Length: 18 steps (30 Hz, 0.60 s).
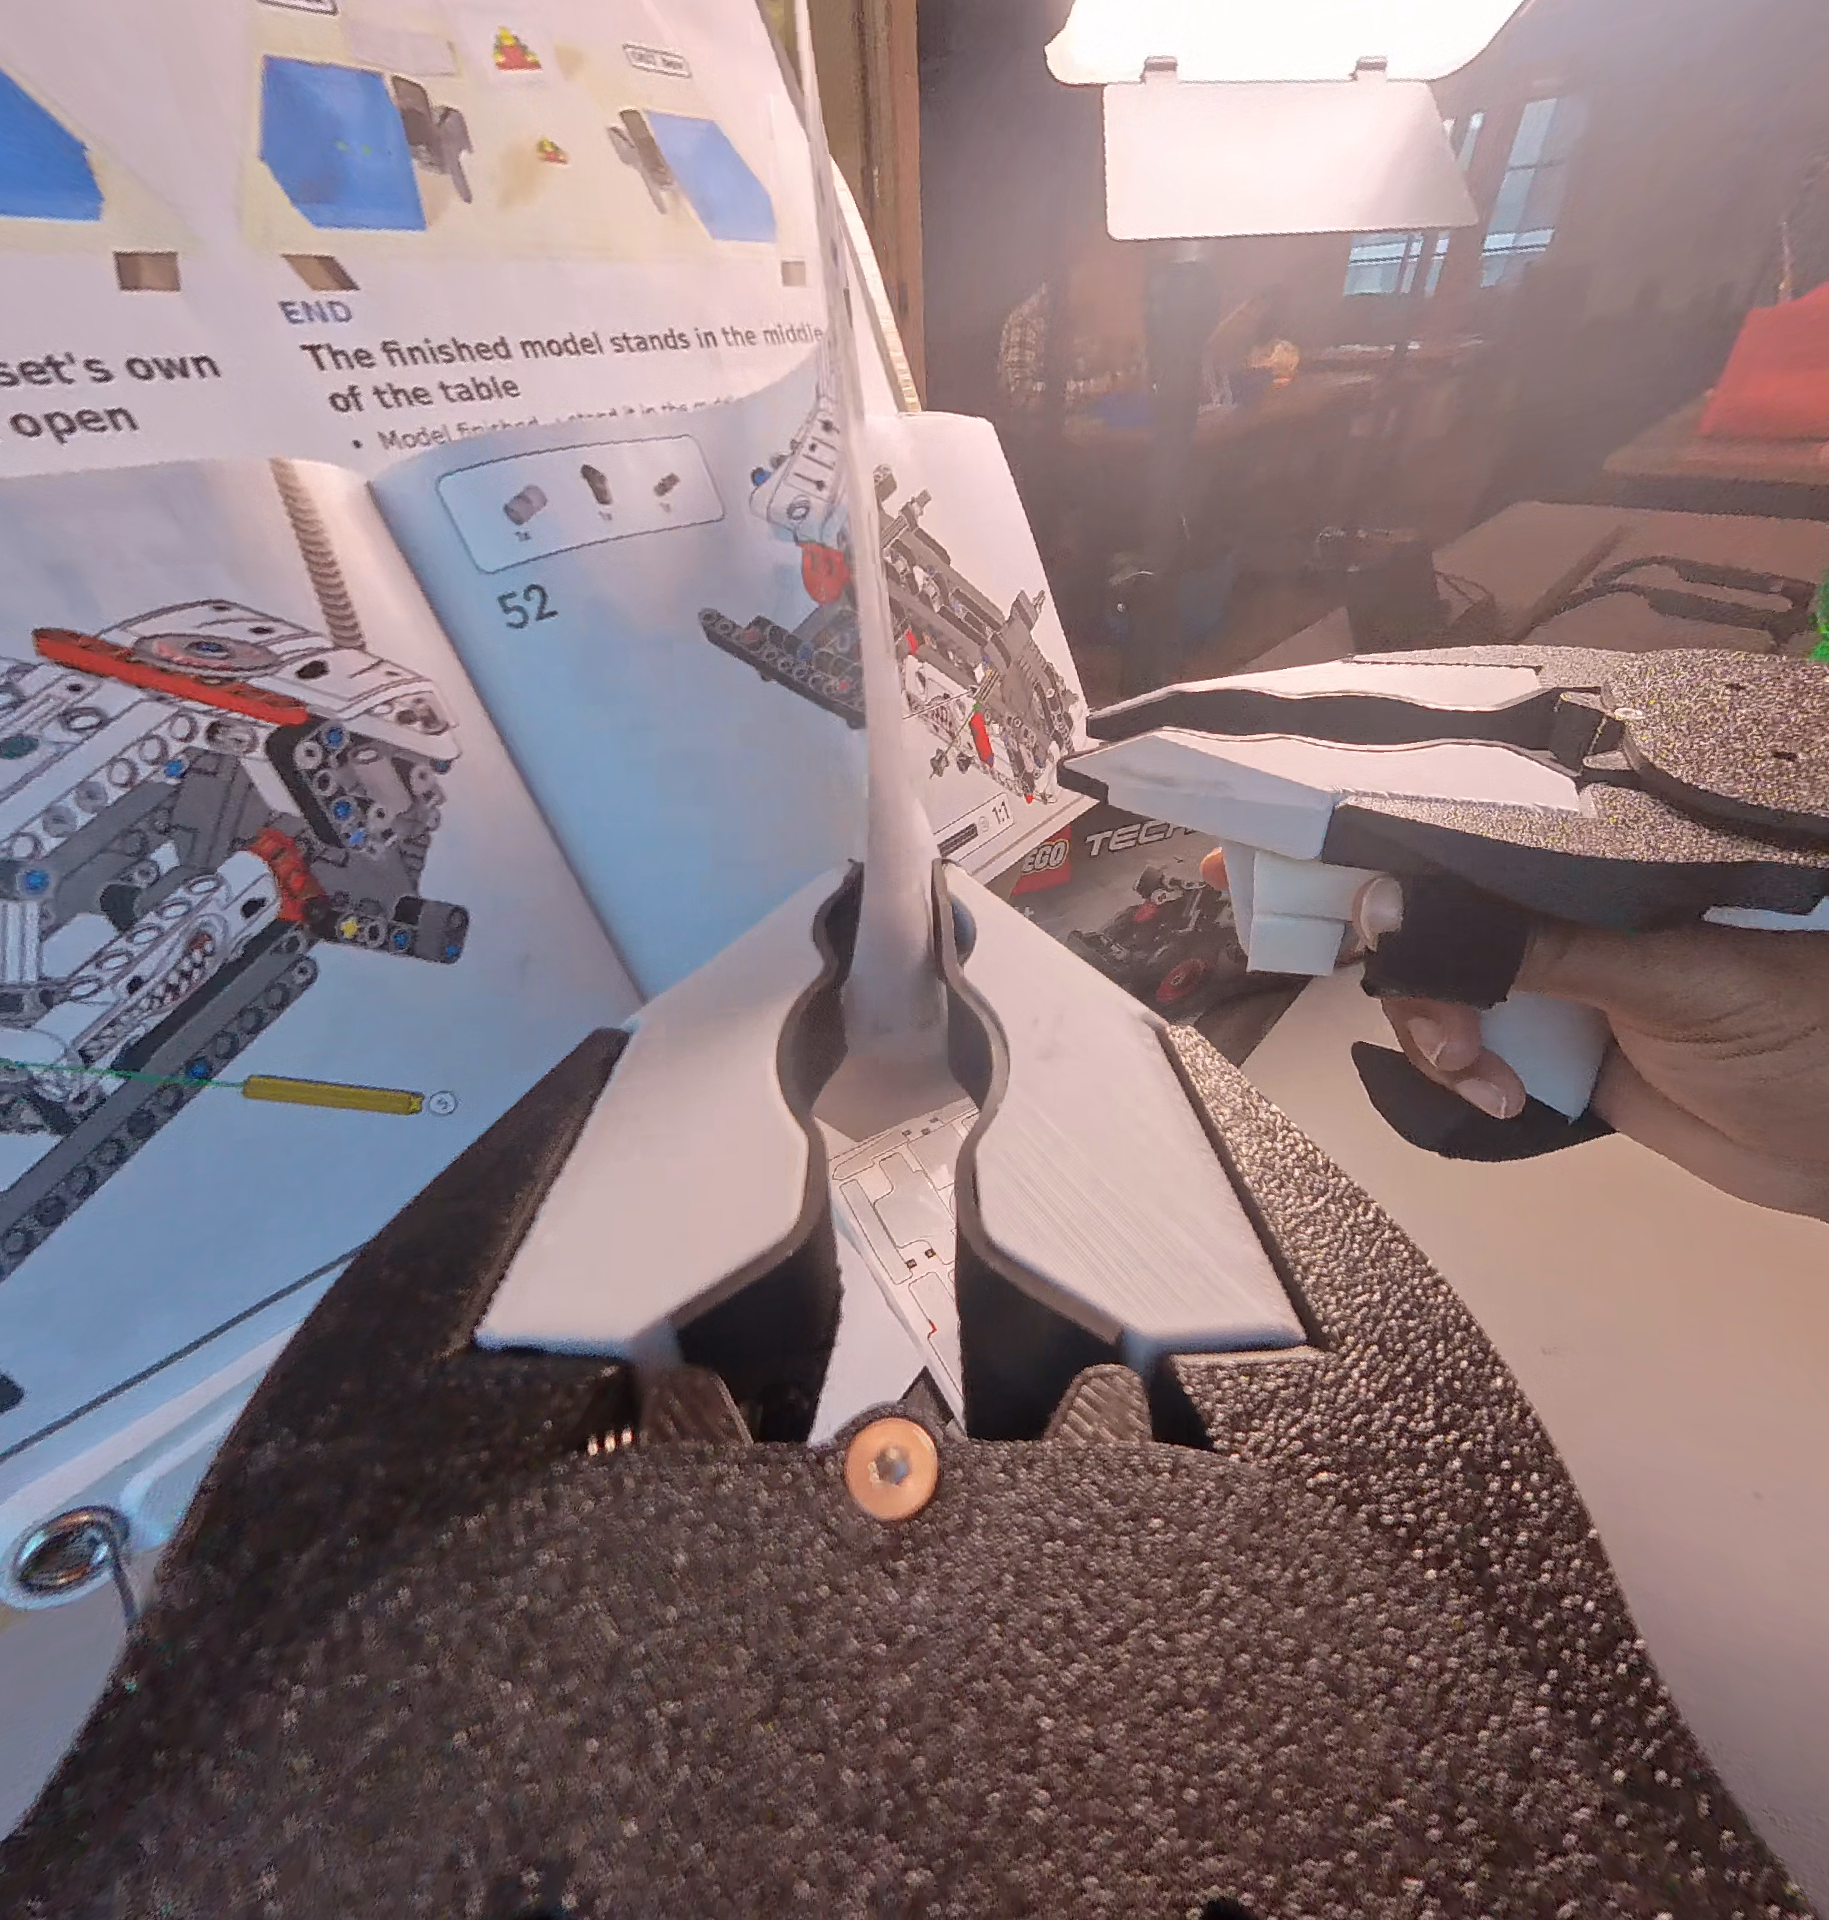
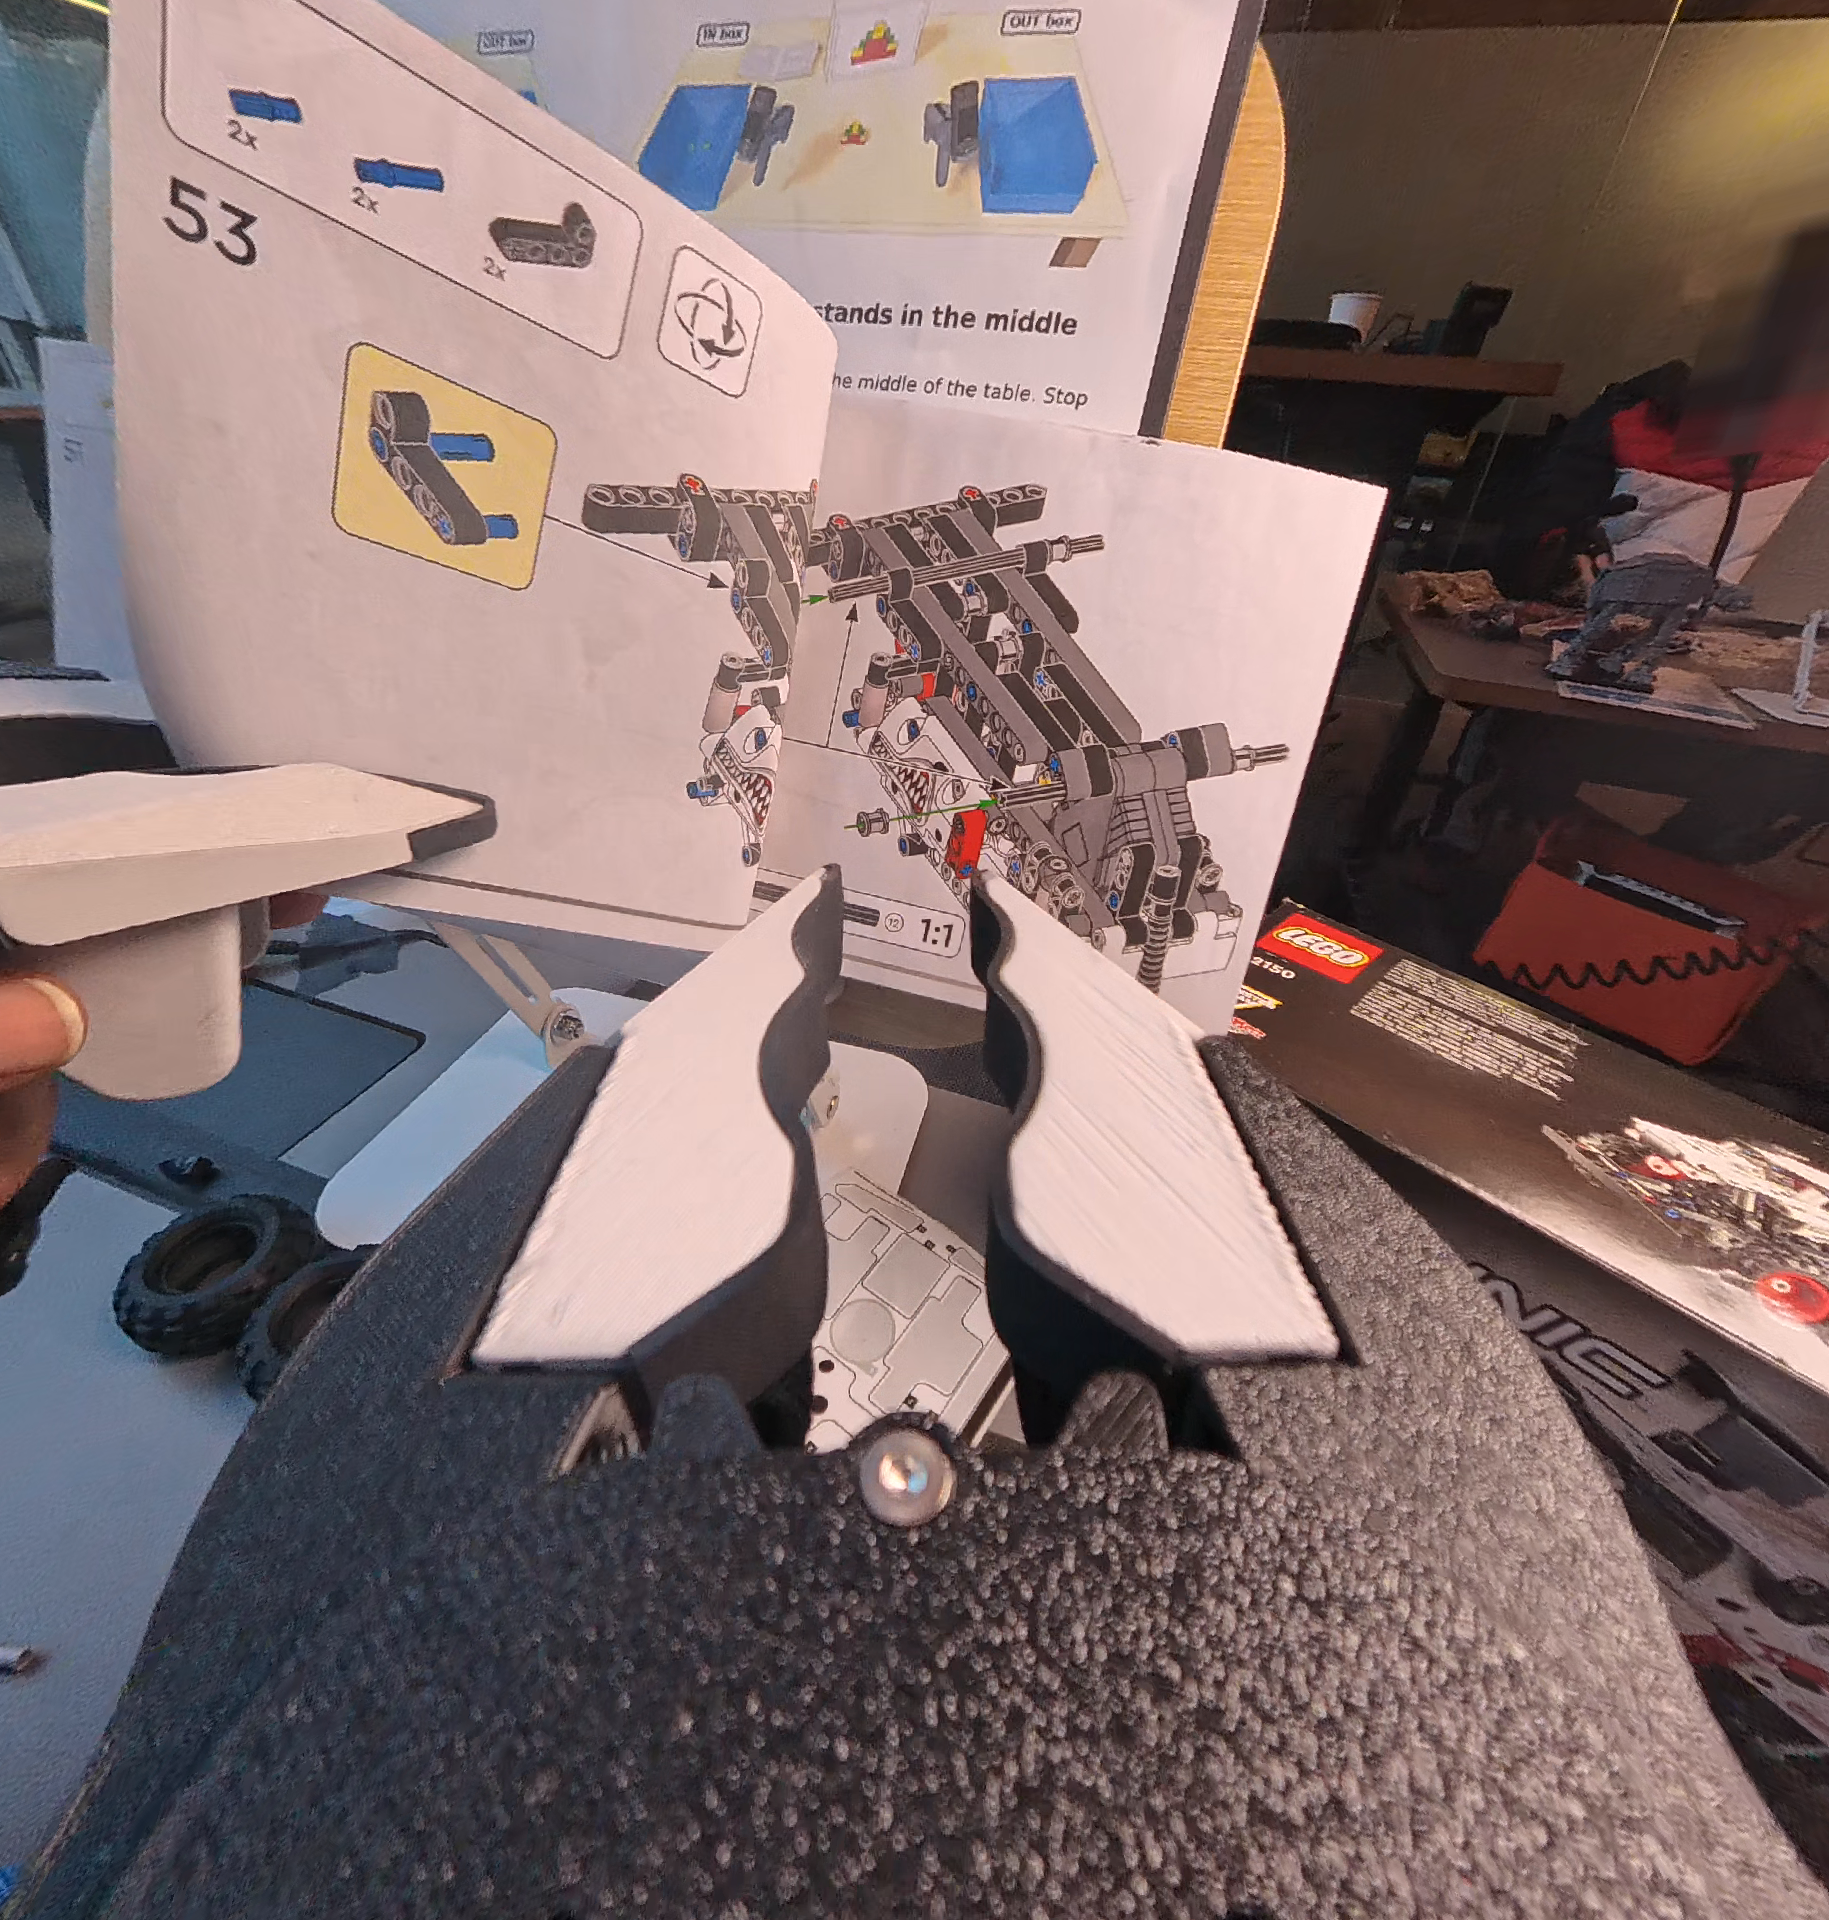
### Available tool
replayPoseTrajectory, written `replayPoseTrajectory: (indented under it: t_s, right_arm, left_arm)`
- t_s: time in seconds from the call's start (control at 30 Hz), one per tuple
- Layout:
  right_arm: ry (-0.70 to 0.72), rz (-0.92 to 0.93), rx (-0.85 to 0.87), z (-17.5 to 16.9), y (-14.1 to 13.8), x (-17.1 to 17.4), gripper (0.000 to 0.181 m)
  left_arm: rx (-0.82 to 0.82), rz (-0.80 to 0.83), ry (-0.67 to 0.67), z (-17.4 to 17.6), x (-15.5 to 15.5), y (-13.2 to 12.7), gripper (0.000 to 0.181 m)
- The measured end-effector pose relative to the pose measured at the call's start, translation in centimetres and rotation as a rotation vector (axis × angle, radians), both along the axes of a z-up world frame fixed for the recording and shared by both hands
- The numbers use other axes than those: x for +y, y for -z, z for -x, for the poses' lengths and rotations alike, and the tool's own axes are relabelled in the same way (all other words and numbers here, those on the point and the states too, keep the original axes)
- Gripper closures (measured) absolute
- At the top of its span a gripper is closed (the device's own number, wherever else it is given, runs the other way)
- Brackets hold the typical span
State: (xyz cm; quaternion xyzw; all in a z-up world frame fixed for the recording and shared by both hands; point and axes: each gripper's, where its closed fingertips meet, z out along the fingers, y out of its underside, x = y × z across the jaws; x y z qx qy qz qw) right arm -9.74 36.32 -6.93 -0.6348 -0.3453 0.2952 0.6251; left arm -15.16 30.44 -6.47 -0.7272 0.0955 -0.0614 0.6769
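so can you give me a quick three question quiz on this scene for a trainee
1. True or false: the right tool is shut on a sheet of paper.
2. What is the left tool gripping? A) a blue bin B) a booklet page C) a red brick
3. Fill in: in the right wrist view, low on the left of the table, lie black ___.

Key
1. False: its jaws stand apart with nothing between them.
2. B: the page stands edge-on between its fingertips.
3. tyres
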Motion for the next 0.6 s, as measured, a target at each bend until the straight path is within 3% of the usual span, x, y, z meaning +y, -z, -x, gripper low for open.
replayPoseTrajectory:
  t_s: [0.1,0.23,0.33,0.4,0.5,0.6]
  right_arm:
    - [-0.014,0.009,0.070,-1.3,-1.3,-0.9,0.151]
    - [-0.094,-0.074,0.335,-3.8,-7.7,-4.3,0.148]
    - [-0.307,-0.165,0.355,-2.1,-10.6,-8.9,0.170]
    - [-0.340,-0.151,0.244,0.1,-10.0,-9.1,0.176]
    - [-0.275,-0.067,-0.047,2.8,-5.6,-5.8,0.181]
    - [-0.062,-0.147,-0.214,2.3,-3.2,-1.0,0.180]
  left_arm:
    - [0.025,0.011,0.013,-1.1,0.5,0.0,0.166]
    - [0.046,0.046,0.048,-2.9,1.4,0.5,0.158]
    - [0.072,0.071,0.084,-4.5,2.3,1.1,0.152]
    - [0.070,0.096,0.151,-6.1,2.7,1.5,0.138]
    - [0.019,0.125,0.224,-7.3,2.5,1.9,0.123]
    - [0.037,0.141,0.222,-6.4,1.7,2.4,0.119]
